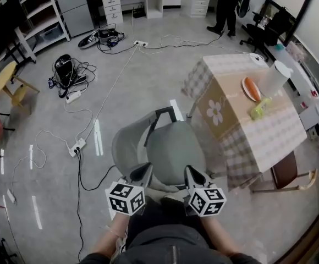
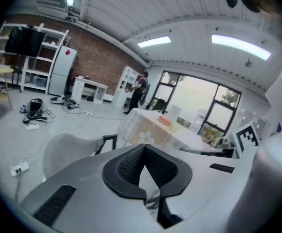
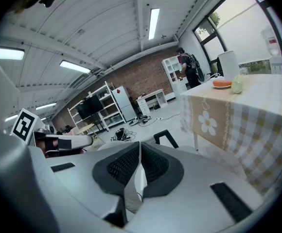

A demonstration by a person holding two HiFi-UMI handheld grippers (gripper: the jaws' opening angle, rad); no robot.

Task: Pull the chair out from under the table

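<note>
left gripper (image 1: 141, 174) & right gripper (image 1: 194, 176) both pinched closed, empty, over grey chair (image 1: 168, 147) beside table (image 1: 242, 111).

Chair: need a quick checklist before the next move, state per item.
1. Chair out from under table: ok, it stands on the floor beside the table's corner.
2. Left gripper empty: ok, jaws together, nothing between.
3. Right gripper empty: ok, jaws together, nothing between.
4. Floor left of the chair: not ok, a cable and power strip lie close by.
5. Chair legs free: cannot tell, hidden under the seat.
</note>
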